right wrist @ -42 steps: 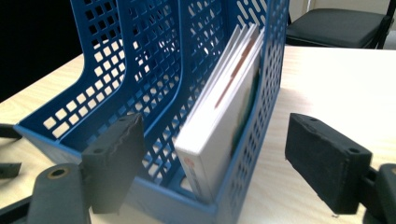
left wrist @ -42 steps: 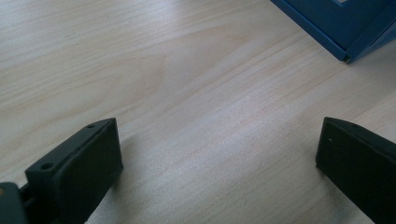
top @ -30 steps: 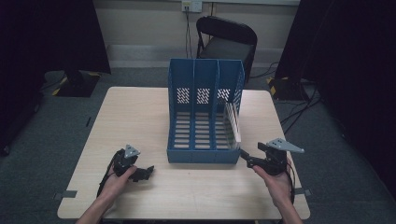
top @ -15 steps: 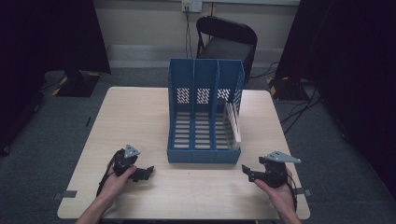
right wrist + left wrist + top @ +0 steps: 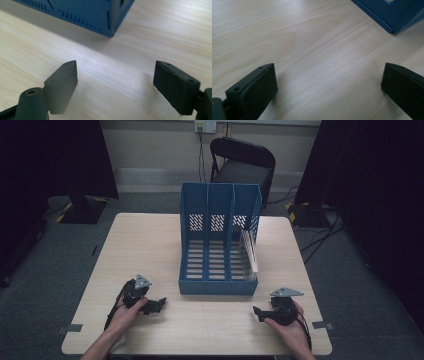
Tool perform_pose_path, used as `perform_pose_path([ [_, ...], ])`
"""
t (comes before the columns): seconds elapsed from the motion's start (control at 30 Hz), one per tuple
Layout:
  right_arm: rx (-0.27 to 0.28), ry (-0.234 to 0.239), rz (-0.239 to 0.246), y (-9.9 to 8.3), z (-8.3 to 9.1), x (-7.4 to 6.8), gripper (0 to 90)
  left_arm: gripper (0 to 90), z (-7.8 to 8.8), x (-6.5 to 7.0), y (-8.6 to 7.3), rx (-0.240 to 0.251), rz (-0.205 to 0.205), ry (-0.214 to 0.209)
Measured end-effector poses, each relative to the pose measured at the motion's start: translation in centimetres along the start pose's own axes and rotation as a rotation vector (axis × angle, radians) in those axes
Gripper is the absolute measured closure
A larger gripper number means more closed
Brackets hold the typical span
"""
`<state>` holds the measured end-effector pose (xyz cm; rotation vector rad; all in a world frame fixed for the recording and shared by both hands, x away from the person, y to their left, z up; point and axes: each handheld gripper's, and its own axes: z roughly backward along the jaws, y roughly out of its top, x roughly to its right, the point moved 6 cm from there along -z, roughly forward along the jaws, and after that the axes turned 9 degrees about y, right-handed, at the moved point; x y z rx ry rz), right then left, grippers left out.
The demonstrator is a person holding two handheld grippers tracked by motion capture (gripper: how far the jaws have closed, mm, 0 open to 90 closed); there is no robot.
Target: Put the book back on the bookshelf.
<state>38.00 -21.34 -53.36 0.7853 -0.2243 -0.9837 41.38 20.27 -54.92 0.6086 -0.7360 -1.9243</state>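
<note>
Blue file rack (image 5: 220, 245) stands mid-table (image 5: 150, 240), three slots; white papers (image 5: 249, 251) lean in the rightmost slot. Left gripper (image 5: 159, 304) sits low near the rack's front left corner, jaws wide apart, nothing between them. Right gripper (image 5: 257, 311) sits near the front right corner, jaws also wide, empty. Bare wood between each gripper and rack. Black chair (image 5: 242, 162) behind the table.

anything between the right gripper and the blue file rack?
Nothing: bare tabletop between the right gripper and the rack corner in the right gripper view. The high view agrees. Jaws stand open, nothing between them.
</note>
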Motion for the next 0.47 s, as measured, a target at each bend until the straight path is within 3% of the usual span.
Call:
perform_pose_path([
  [0.1, -0.017, -0.013, -0.015, -0.3, -0.5, 0.2, 17.8, 0.0, 0.0, 0.1, 0.0, 0.001, -0.001, -0.001],
  [0.2, -0.001, -0.045, 0.038, -0.5, -1.0, 0.0, 12.8, 0.0, 0.0, 0.1, 0.0, 0.001, -0.001, -0.002],
  [0.37, 0.061, -0.042, 0.053, -0.7, -1.2, 0.0, 11.5, 0.0, 0.0, 0.1, 0.0, 0.002, -0.001, -0.001],
  [0.47, 0.061, -0.046, 0.05, -0.7, -1.2, 0.1, 11.4, 0.0, 0.0, 0.1, 0.0, 0.002, -0.001, -0.001],
])
